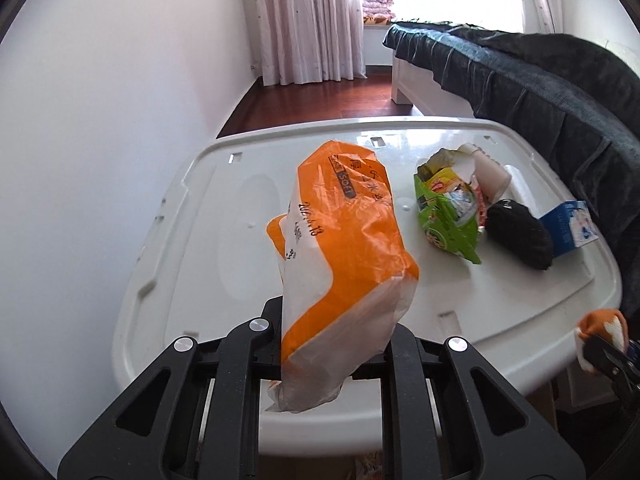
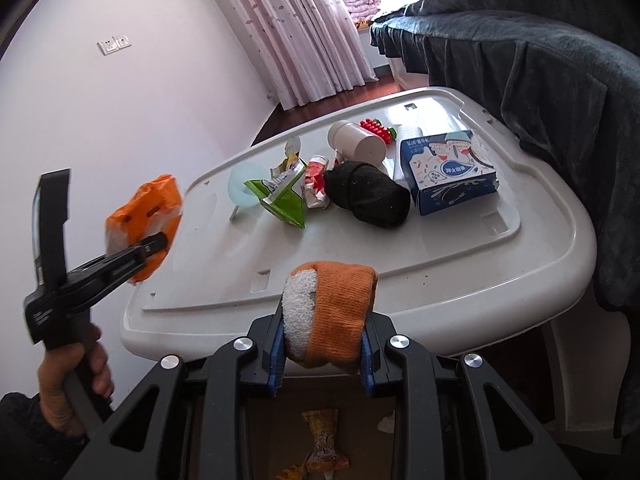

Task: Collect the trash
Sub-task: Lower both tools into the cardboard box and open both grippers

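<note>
My left gripper (image 1: 338, 320) is shut on an orange-and-white plastic bag (image 1: 344, 220), which hangs lifted above the white plastic lid (image 1: 200, 240). In the right wrist view the same bag (image 2: 148, 204) sits in the left gripper (image 2: 154, 246) off the lid's left edge. My right gripper (image 2: 324, 320) is shut on a rolled orange-and-white sock (image 2: 336, 304) at the lid's near edge. A green wrapper (image 2: 280, 196), a red-and-white wrapper (image 2: 316, 180) and a black sock (image 2: 368, 196) lie on the lid (image 2: 440, 260).
A blue tissue box (image 2: 448, 172), a white bottle (image 2: 360, 144), a red toy (image 2: 376, 128) and a pale blue cup (image 2: 244, 186) also stand on the lid. A bed with a dark blanket (image 2: 540, 80) borders it on the right. Below my right gripper lies a snack wrapper (image 2: 324, 440) in a cardboard box.
</note>
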